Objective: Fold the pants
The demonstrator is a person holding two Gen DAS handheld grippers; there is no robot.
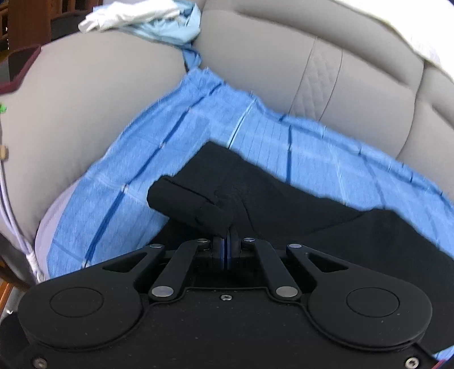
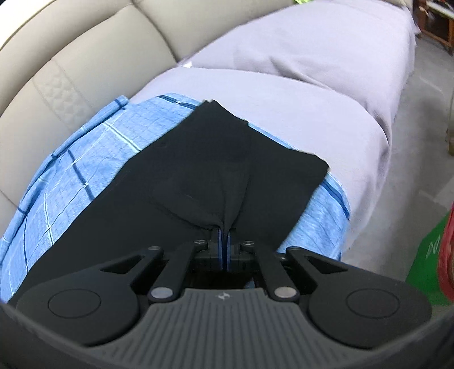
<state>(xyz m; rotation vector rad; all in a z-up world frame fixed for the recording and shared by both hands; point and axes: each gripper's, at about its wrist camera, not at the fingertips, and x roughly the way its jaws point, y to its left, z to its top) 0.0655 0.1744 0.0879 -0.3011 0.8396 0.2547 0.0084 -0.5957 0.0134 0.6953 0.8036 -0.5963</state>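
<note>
At the bottom centre of the left wrist view, your left claw (image 1: 227, 237) is pinched together on a rolled fold of the pants (image 1: 283, 198), which bunches into a thick black tube running up and left from the tips. In the right wrist view, your right claw (image 2: 224, 230) is likewise clamped on the pants (image 2: 198, 159), the black cloth gathered into a crease just above the tips.

Beyond both claws the pants lie spread over a blue checked sheet (image 1: 170, 136) (image 2: 85, 159), filling the middle of each frame. In the right view their far edge ends at a pointed corner near frame centre.

Under the sheet is a grey cover (image 2: 283, 108) that runs to the upper right of the right view. Behind it, the beige sofa back (image 1: 326, 71) (image 2: 71, 56) curves across the top. At the upper left of the left view, a white and pale blue bundle (image 1: 147, 17) rests on the sofa.
</note>
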